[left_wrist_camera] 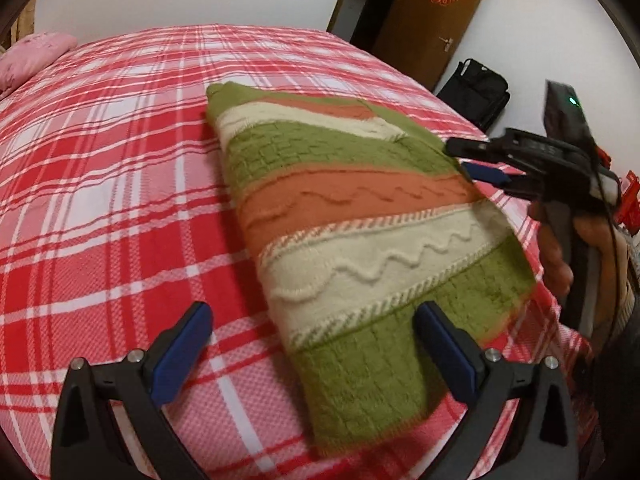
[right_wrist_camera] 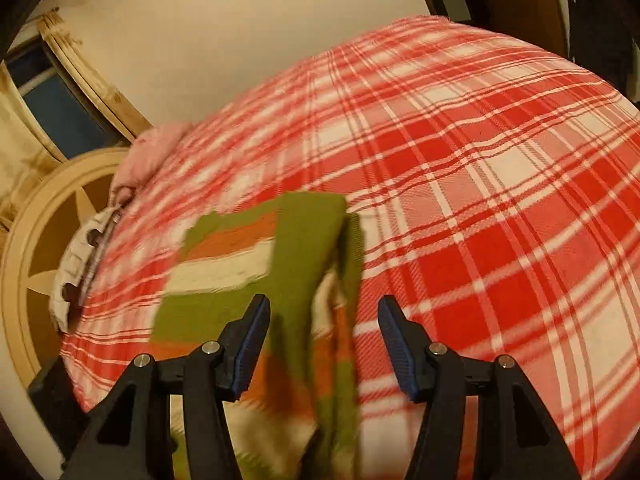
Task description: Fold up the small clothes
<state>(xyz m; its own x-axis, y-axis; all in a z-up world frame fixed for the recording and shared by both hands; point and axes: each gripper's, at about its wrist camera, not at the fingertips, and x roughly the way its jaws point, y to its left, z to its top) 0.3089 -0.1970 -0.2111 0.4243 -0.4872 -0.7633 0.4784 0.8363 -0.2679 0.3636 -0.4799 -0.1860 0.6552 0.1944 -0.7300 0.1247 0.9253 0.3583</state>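
A knitted sweater (left_wrist_camera: 360, 216) striped green, cream and orange lies folded in a long slab on the red plaid bedspread (left_wrist_camera: 120, 184). My left gripper (left_wrist_camera: 316, 332) is open just above its near green hem, its right finger over the knit and its left finger over the bedspread. At the sweater's far right edge a hand holds my right gripper (left_wrist_camera: 476, 160), its jaws apart. In the blurred right wrist view the right gripper (right_wrist_camera: 324, 320) hovers open above the sweater (right_wrist_camera: 224, 264), where a green sleeve (right_wrist_camera: 308, 248) lies folded across it. Nothing is gripped.
A pink pillow (left_wrist_camera: 32, 56) lies at the bed's far left corner. A brown door (left_wrist_camera: 432, 20) and a black bag (left_wrist_camera: 476, 92) stand beyond the far right edge. A wooden headboard (right_wrist_camera: 36, 240) and a window (right_wrist_camera: 52, 96) are to the left.
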